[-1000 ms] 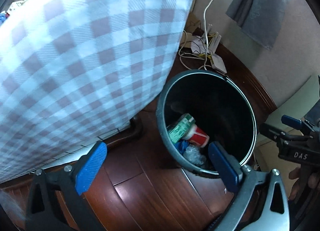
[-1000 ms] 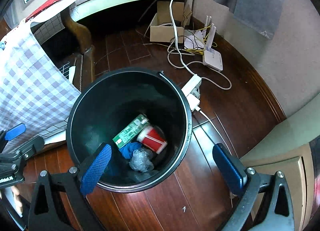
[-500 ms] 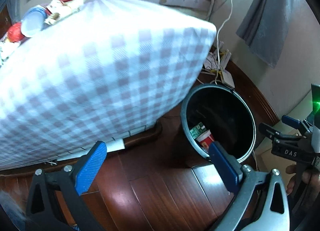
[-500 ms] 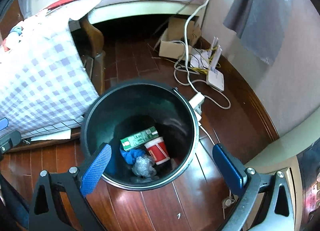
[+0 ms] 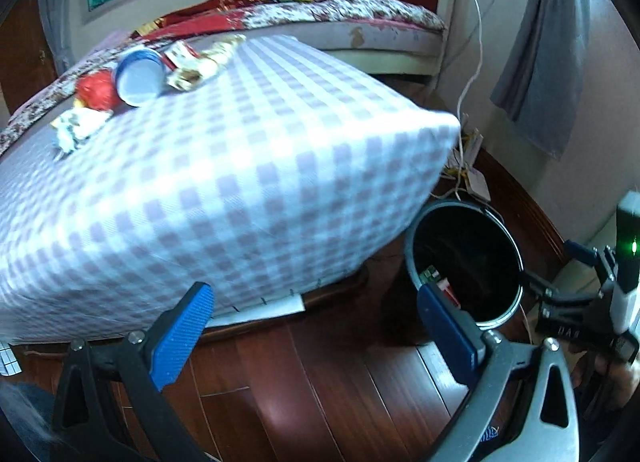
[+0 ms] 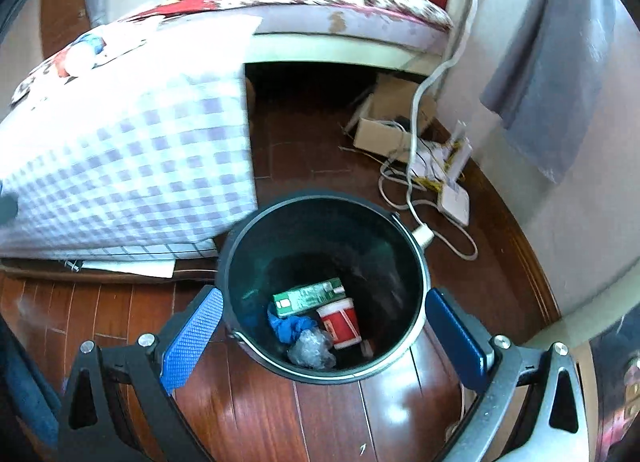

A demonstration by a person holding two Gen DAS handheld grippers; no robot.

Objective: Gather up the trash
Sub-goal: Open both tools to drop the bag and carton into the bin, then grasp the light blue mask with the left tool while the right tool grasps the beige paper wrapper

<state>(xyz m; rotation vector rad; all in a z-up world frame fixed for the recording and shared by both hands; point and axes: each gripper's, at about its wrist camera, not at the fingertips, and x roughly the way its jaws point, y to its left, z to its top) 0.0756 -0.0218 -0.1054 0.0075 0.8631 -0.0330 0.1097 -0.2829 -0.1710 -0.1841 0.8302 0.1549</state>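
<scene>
A black trash bin (image 6: 240,258) stands on the wood floor and holds a green box (image 6: 308,296), a red cup (image 6: 340,322), blue scrap (image 6: 288,328) and clear plastic (image 6: 310,352). My right gripper (image 6: 320,338) is open above it, empty. In the left wrist view the bin (image 5: 468,258) is at the right, beside a checked cloth-covered table (image 5: 224,173). On the table's far end lie a blue-rimmed cup (image 5: 138,75), a red ball of wrapper (image 5: 96,91), crumpled white paper (image 5: 76,127) and wrappers (image 5: 192,65). My left gripper (image 5: 316,336) is open and empty, low before the table.
A bed (image 5: 332,17) runs along the far wall. Cables, a cardboard box (image 6: 384,129) and a white router (image 6: 454,197) lie on the floor behind the bin. A grey cloth (image 5: 540,57) hangs on the right wall. The other gripper (image 5: 580,302) shows at the right edge.
Both grippers have pulled up and back from the bin. The left view now reaches the table top and its trash. Nothing was grasped.
</scene>
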